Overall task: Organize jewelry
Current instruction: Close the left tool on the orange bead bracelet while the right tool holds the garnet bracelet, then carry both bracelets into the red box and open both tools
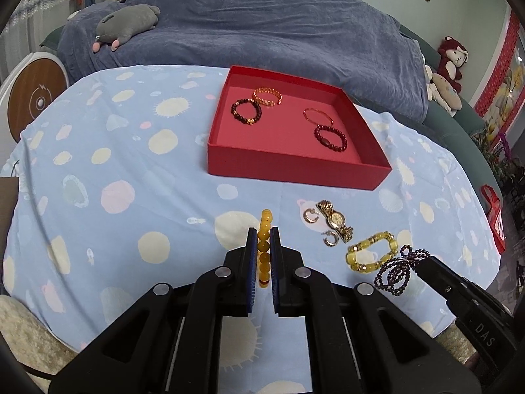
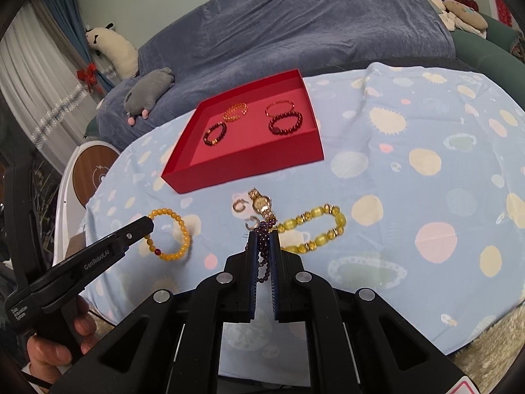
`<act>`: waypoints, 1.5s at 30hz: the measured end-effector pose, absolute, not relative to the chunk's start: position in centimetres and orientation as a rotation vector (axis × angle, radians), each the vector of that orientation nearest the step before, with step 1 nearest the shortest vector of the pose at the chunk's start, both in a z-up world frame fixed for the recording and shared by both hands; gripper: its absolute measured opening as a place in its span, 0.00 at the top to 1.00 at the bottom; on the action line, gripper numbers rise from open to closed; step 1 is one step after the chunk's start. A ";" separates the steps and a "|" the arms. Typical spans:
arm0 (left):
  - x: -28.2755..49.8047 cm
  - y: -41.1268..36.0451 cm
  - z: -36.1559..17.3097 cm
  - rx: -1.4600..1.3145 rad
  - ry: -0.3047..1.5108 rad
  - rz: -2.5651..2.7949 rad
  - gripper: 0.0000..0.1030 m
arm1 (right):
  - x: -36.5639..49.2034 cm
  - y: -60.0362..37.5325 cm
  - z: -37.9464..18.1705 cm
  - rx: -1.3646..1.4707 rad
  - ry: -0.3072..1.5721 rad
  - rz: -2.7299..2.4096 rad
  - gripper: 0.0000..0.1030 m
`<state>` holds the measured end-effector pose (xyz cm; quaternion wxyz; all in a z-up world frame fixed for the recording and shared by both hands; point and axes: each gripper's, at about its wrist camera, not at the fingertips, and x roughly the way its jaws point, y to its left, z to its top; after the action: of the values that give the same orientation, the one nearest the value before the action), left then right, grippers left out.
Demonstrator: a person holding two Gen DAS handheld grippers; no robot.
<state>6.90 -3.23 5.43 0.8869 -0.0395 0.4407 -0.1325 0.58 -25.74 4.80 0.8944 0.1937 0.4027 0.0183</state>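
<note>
My left gripper [image 1: 262, 233] is shut on an amber yellow bead bracelet [image 1: 264, 226], held edge-on above the cloth; the right wrist view shows that bracelet [image 2: 177, 229] hanging from the left gripper [image 2: 149, 225]. My right gripper [image 2: 263, 238] is shut on a dark purple bead strand [image 2: 264, 233], which dangles in loops [image 1: 398, 271] in the left wrist view. A red tray [image 1: 295, 167] [image 2: 249, 167] further back holds several bracelets. Loose on the cloth lie a gold watch [image 1: 336, 220], two hoop earrings [image 1: 310, 215] and a pale yellow bracelet [image 1: 370, 252].
The table wears a light blue spotted cloth [image 1: 131, 164]. Behind it is a sofa under a blue-grey cover [image 1: 262, 32] with a grey plush toy [image 1: 128, 23]. A round white and wood device [image 1: 32, 98] stands at the left. A hand [image 2: 49, 351] grips the left tool's handle.
</note>
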 end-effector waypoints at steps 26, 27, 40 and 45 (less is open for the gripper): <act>16.1 -6.1 12.2 -0.103 0.776 -0.352 0.93 | 10.7 -26.4 9.1 0.373 0.725 0.074 0.93; 16.7 -6.4 12.0 -0.102 0.778 -0.351 0.93 | 11.4 -26.5 9.0 0.375 0.726 0.072 0.93; 21.4 -7.1 6.8 -0.101 0.882 -0.317 0.93 | 16.5 -25.8 4.4 0.377 0.816 0.061 0.93; 22.2 -7.0 5.3 -0.096 0.915 -0.298 0.93 | 17.3 -25.9 3.1 0.386 0.844 0.058 0.91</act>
<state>22.20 -6.96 5.29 0.8854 -0.0463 0.4398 -0.1432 17.27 -25.86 3.14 0.8938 0.1860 0.4072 0.0281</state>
